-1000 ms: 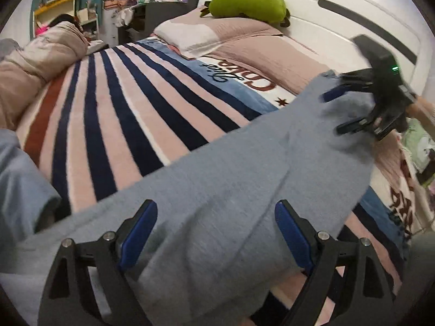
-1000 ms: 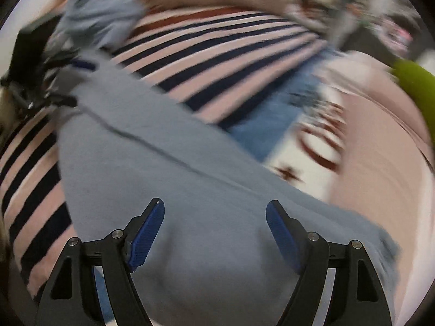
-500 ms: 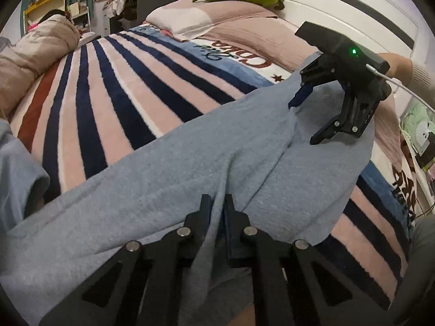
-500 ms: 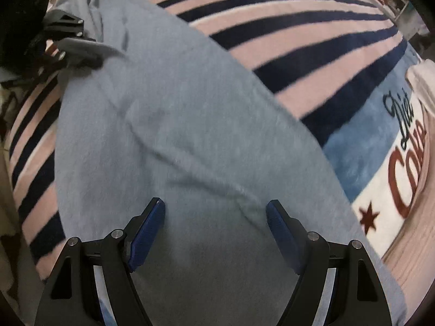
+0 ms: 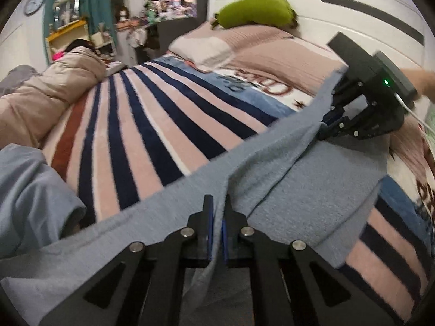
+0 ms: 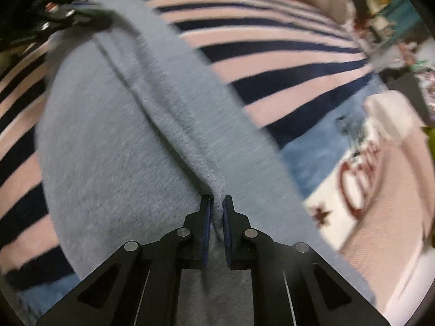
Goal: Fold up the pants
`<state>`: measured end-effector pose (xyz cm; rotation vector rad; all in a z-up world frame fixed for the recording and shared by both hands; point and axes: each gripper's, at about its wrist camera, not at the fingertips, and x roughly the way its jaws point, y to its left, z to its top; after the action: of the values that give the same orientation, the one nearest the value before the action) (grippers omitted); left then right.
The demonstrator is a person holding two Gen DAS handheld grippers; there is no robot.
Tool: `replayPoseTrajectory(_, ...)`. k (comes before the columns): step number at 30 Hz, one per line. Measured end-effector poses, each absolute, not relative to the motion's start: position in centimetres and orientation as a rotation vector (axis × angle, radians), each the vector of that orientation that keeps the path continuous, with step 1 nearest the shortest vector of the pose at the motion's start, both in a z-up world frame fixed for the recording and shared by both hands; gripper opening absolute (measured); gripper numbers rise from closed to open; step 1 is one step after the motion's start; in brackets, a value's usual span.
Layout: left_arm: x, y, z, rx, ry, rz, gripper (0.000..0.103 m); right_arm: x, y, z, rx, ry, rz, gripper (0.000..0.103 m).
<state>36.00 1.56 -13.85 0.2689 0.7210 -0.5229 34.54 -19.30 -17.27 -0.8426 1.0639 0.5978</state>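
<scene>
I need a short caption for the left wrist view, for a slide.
Both grippers, left gripper and right gripper, pinch a raised ridge of the grey-blue pants on the striped blanket.

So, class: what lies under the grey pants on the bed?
Under the pants lies the striped blanket, showing along both sides. The part beneath the fabric is covered. Both the left gripper and right gripper pinch folds of fabric.

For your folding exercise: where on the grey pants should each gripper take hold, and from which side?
Grip the raised ridge of the pants, one gripper near each end. The left gripper and right gripper are each shut on that pinched fold, coming in low from the near edge, because the cloth lies flat elsewhere.
</scene>
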Motion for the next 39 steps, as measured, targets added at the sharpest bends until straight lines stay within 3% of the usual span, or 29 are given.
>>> replayPoseTrajectory(9, 40.0, 1.5, -14.9, 0.255, 0.721, -0.407, 0.003, 38.8, -18.9, -15.9, -0.787, 0.980, 0.397, 0.003)
replayPoseTrajectory(13, 40.9, 1.2, -16.1, 0.268, 0.733, -0.403, 0.011, 40.5, -18.5, -17.4, -0.737, 1.056, 0.365, 0.007)
replayPoseTrajectory(15, 40.9, 1.7, -16.2, 0.262, 0.733, -0.364, 0.042, 40.5, -18.8, -17.9, -0.714, 1.072, 0.366, 0.016)
replayPoseTrajectory(16, 40.5, 2.1, -15.9, 0.253, 0.714, -0.354, 0.061, 40.4, -19.0, -17.8, -0.715, 1.067, 0.352, 0.030)
replayPoseTrajectory(17, 40.2, 2.3, -15.5, 0.239, 0.688, -0.357, 0.062, 40.4, -19.4, -17.3, -0.711, 1.062, 0.335, 0.047)
replayPoseTrajectory(18, 39.7, 2.6, -14.8, 0.223, 0.665, -0.365, 0.062, 40.5, -19.9, -16.8, -0.694, 1.058, 0.328, 0.055)
replayPoseTrajectory(22, 38.1, 2.9, -12.9, 0.170, 0.608, -0.403, 0.063, 39.9, -24.2, -12.8, -0.576, 1.037, 0.268, 0.056)
replayPoseTrajectory(24, 37.2, 2.5, -12.3, 0.161, 0.593, -0.422, 0.063, 39.0, -27.3, -10.3, -0.526, 1.002, 0.171, 0.061)
replayPoseTrajectory(28, 36.2, 1.8, -12.4, 0.166, 0.595, -0.446, 0.063, 37.1, -34.0, -7.0, -0.465, 0.976, -0.058, 0.061)
replayPoseTrajectory(34, 35.1, 2.9, -13.8, 0.143, 0.663, -0.404, 0.063, 35.2, -41.0, -7.2, -0.319, 1.052, -0.197, 0.059)
replayPoseTrajectory(37, 35.3, 3.1, -14.0, 0.167, 0.650, -0.376, 0.063, 34.1, -41.4, -8.0, -0.300, 1.059, -0.174, 0.053)
replayPoseTrajectory(39, 35.5, 3.3, -14.2, 0.153, 0.662, -0.379, 0.063, 33.2, -40.6, -8.2, -0.362, 1.038, -0.163, 0.041)
